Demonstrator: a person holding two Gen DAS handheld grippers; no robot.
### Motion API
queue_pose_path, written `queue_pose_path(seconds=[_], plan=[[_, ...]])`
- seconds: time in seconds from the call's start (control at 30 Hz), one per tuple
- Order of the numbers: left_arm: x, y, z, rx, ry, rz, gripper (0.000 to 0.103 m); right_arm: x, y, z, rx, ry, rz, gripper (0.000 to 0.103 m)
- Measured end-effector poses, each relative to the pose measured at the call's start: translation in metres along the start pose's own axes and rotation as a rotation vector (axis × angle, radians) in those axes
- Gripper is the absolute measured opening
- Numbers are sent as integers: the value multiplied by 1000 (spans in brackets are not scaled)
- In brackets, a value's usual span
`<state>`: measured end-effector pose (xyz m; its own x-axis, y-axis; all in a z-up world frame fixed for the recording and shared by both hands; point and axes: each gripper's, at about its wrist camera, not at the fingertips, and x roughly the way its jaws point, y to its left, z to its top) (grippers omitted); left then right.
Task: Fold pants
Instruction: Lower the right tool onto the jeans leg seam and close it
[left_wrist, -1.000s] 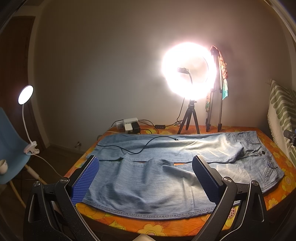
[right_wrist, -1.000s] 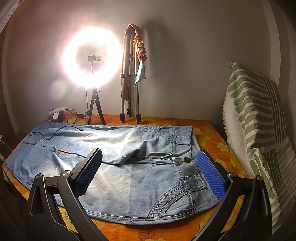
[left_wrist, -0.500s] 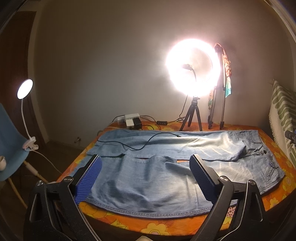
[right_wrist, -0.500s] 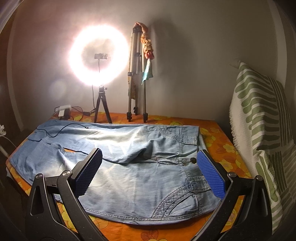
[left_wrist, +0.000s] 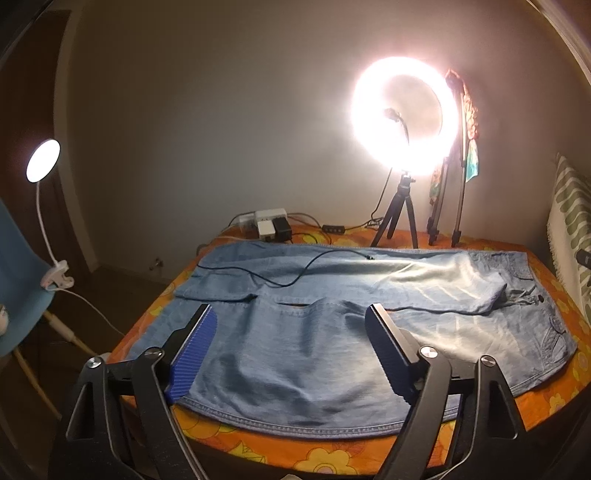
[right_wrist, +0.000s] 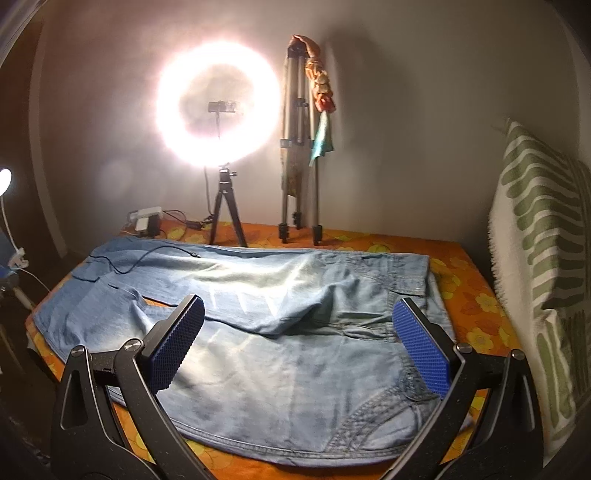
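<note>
Both claws, left claw (left_wrist: 291, 354) and right claw (right_wrist: 301, 345), gape wide above flat jeans (right_wrist: 258, 332).

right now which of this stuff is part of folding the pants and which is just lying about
For the job:
- jeans, spread flat
- left gripper, open
- right gripper, open

Lying about:
- black cable across the jeans
- ring light
- tripod
- chargers
- striped pillow
- clip lamp

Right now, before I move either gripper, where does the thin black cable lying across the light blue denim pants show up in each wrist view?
Left wrist: the thin black cable curves over the far leg of the light blue denim pants, upper centre, beyond the open left gripper.
Right wrist: it lies at upper left, left of the open right gripper.
Shared landmark: the glowing ring light behind it.
</note>
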<state>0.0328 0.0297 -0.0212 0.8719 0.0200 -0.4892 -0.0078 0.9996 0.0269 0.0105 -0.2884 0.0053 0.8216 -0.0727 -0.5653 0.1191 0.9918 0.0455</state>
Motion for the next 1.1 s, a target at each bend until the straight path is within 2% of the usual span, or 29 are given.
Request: queue_pose_path(seconds=[0.13,0.33,0.47,0.7,0.93,1.0,1.1], plan=[[14,7,1,-9,34,-8,71,13,11,5,-24,14,45,102],[32,22,2,-21,72,-11,56,47,30,16,-100,62,113,92],[47,28,5,-5,91,1,53,79,32,26,-138,88,127,89],[70,31,9,18,112,-4,46,144,28,30,-182,176,142,73],[95,31,9,19,150,-35,42,199,37,35,-233,231,171,72],[101,31,9,20,163,-44,41,213,43,40,-259,247,192,66],[111,28,7,32,182,-54,36,236,52,48,-301,256,196,66]])
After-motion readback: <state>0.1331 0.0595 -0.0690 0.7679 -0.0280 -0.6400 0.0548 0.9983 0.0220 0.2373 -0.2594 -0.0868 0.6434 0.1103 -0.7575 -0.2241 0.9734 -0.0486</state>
